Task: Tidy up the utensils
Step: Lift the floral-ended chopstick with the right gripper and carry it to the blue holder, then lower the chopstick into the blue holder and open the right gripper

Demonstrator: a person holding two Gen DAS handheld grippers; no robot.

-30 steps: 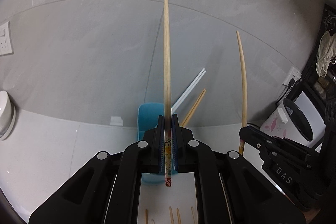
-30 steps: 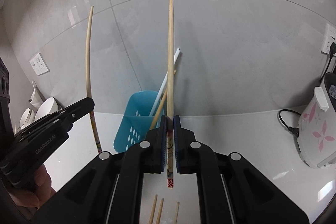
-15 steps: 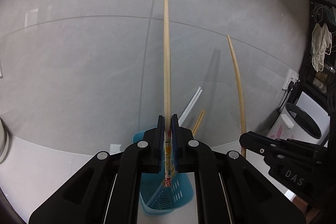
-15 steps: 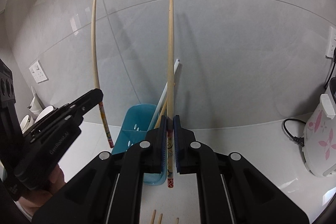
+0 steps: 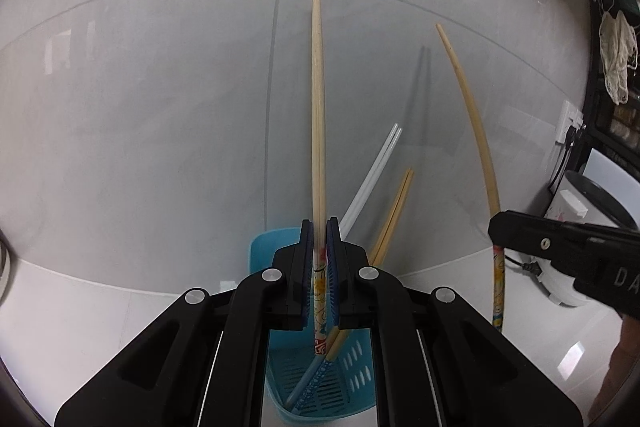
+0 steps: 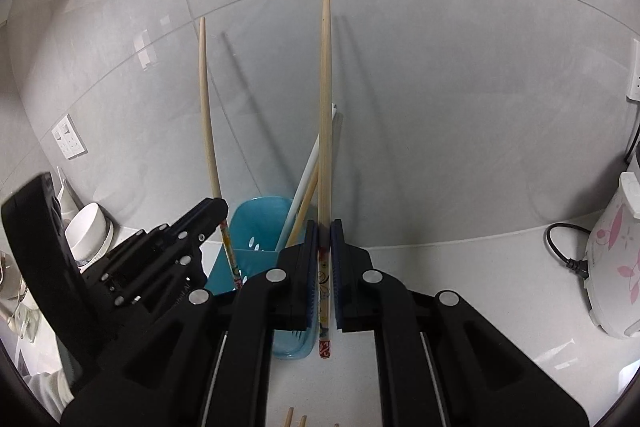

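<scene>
Left wrist view: left gripper (image 5: 319, 267) clenched on a chopstick (image 5: 317, 115), lower centre, painted end just above the blue basket (image 5: 356, 383).

Right wrist view: right gripper (image 6: 325, 267) clamped on a second chopstick (image 6: 325, 115), centre, beside the basket. Step likely: dropping in. Next: lower, then release.

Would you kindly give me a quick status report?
Left tongs shut on chopstick above blue holder. Right tongs shut on second chopstick. Nothing blocking.
</scene>
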